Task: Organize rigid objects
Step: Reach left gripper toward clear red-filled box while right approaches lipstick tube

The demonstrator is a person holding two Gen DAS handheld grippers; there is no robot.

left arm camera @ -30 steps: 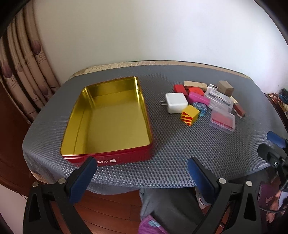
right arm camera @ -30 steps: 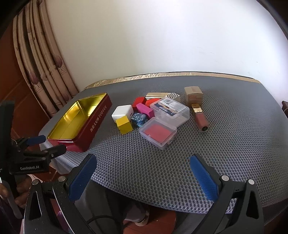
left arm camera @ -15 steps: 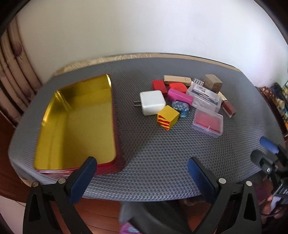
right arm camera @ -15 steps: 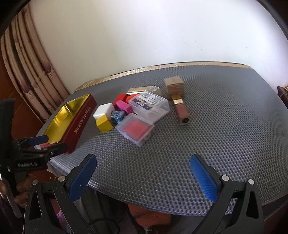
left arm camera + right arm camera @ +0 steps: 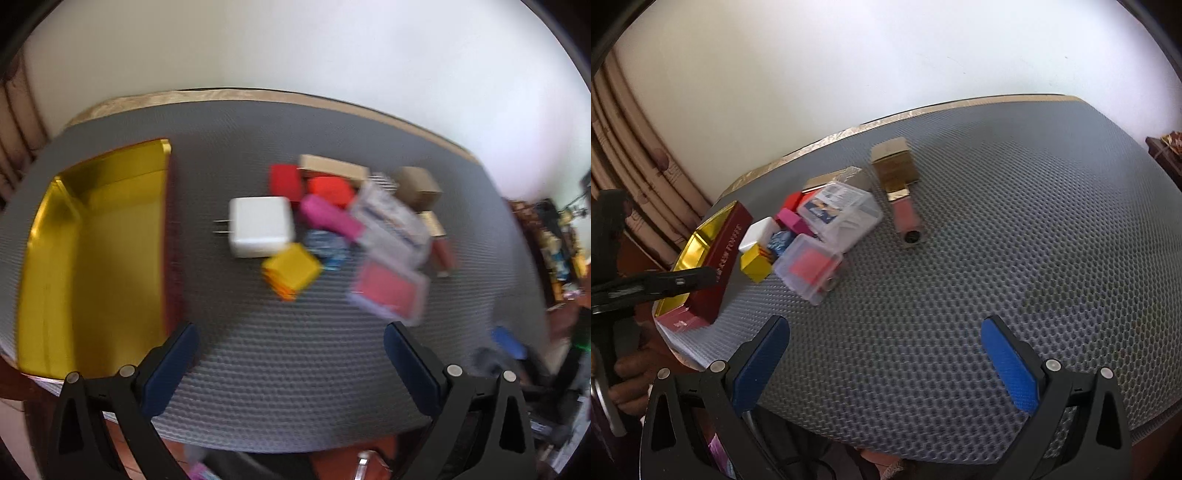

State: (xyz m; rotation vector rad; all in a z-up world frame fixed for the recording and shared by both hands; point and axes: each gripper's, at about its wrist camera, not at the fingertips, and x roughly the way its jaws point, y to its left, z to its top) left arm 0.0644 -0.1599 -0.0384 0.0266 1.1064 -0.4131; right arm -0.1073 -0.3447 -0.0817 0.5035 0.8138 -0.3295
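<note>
An open red tin with a gold inside (image 5: 92, 258) (image 5: 720, 251) lies at the table's left. Right of it is a cluster: a white charger (image 5: 260, 225) (image 5: 757, 232), a yellow cube (image 5: 291, 271) (image 5: 755, 262), a pink block (image 5: 328, 216), red blocks (image 5: 286, 181), two clear plastic boxes (image 5: 388, 288) (image 5: 809, 267), a brown carton (image 5: 419, 186) (image 5: 894, 166) and a lip gloss tube (image 5: 907, 218). My left gripper (image 5: 290, 363) is open over the near table edge, short of the cluster. My right gripper (image 5: 884, 363) is open over bare mat, right of the cluster.
The grey honeycomb mat (image 5: 1015, 221) covers the table, with wide room at the right. A white wall stands behind. Curtains (image 5: 646, 166) hang at the left. A hand (image 5: 631, 373) holds the left gripper's handle at the table's left corner.
Both grippers moved forward over the table toward the cluster. The left view swung right, so the tin slid to the left edge. Both stayed open.
</note>
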